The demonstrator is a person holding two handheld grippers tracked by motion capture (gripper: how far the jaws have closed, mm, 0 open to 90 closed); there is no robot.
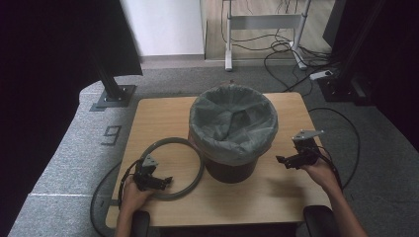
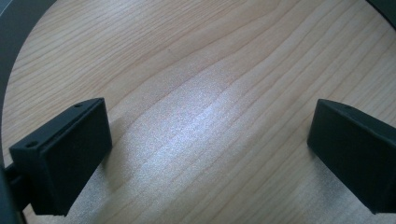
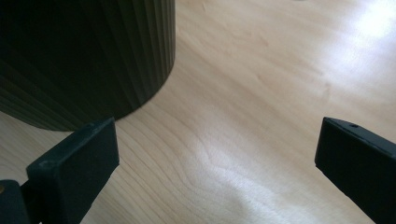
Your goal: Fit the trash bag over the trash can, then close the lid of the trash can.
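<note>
— Grey carpet lies all round a small wooden desk [image 1: 163, 111]; what sits nearest the person on it?

— At about seven o'clock on the desk the left gripper [image 1: 165, 181] rests low over the near arc of a grey ring [image 1: 199, 163]. In the left gripper view [image 2: 210, 140] its jaws stand wide apart with bare wood grain between them, and the ring's curve [image 2: 10, 51] sweeps past at the upper left. It holds nothing.

— And the other hand?

— At about four o'clock the right gripper [image 1: 281, 160] hangs just above the wood, pointing toward nine o'clock at the bin. Its jaws are spread as well; the right gripper view [image 3: 215, 158] has only pale desk between them, and the ribbed dark wall of the bin [image 3: 88, 60] rises near the left jaw, not touching it.

— Where does the bin stand?

— At the centre of the desk, a dark bin [image 1: 232, 168] with a grey liner bag [image 1: 232, 123] folded over its rim. The ring lies flat just beside it at eight o'clock, its far edge close against the bin's base.

— Beyond that?

— At twelve o'clock, past the desk's far edge, a white stand [image 1: 264, 22] with black cables [image 1: 289, 52] looped on the floor, and a dark post on a base plate [image 1: 114, 94] at ten o'clock.
</note>
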